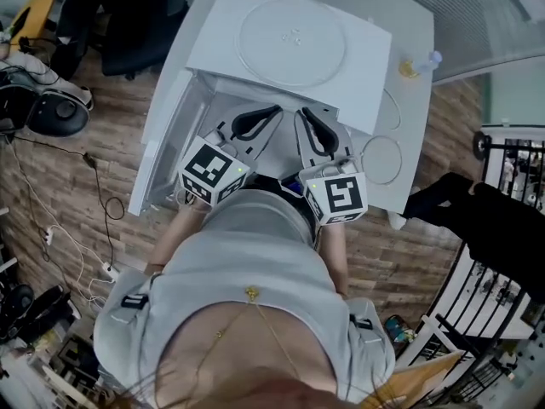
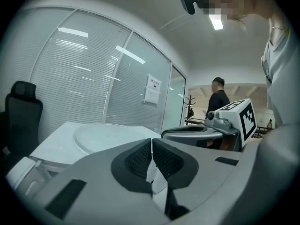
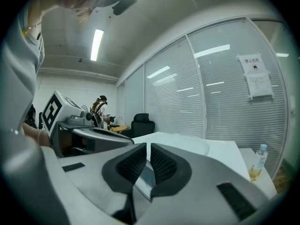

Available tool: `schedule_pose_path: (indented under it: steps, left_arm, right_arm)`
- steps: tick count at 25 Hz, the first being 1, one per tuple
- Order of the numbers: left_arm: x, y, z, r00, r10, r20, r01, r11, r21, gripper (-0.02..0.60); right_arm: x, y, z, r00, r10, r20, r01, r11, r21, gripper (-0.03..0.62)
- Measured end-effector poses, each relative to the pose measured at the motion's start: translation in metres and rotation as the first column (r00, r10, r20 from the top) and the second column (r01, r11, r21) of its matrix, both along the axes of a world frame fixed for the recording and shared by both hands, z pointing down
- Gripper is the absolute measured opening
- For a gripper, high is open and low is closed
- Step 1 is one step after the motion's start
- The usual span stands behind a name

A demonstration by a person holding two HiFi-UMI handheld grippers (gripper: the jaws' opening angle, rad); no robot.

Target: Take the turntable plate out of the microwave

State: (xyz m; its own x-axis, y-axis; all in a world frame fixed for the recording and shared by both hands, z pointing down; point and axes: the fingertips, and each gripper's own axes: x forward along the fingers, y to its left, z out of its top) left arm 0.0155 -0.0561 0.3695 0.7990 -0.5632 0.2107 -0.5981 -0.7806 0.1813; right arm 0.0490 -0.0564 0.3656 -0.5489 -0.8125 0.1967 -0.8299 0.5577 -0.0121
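Turntable plate (image 1: 292, 39) lies flat on top of the microwave (image 1: 366, 75), roughly centred and inside all its edges, so the removal reads as done; only backing the hands away seems left. Left gripper (image 2: 151, 140) and right gripper (image 3: 148, 146) hang side by side before the open cavity, both jaws clenched on nothing. Door (image 1: 166, 156) stands swung out at left; the counter (image 1: 409, 143) is bare at right, with a bottle (image 1: 419, 63) near its far right corner.

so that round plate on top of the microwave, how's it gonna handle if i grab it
The turntable plate looks like clear glass, so probably stiff, fairly heavy and breakable if dropped. Its smooth surface likely makes it slippery to pinch. Lying flat on the microwave, it should slide rather than roll.
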Motion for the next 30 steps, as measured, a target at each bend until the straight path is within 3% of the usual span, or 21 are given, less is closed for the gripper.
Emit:
schedule_pose_path:
  steps: [16, 30]
  left_arm:
    - [0.002, 0.023, -0.066, 0.997, -0.054, -0.05, 0.062, 0.986, 0.155, 0.032]
    - [0.011, 0.028, -0.075, 0.995, -0.097, -0.017, 0.099, 0.978, 0.182, 0.032]
  right_arm:
    - [-0.006, 0.021, -0.07, 0.992, -0.122, 0.026, 0.117, 0.98, 0.159, 0.025]
    - [0.001, 0.026, -0.071, 0.989, -0.145, 0.039, 0.137, 0.978, 0.158, 0.017]
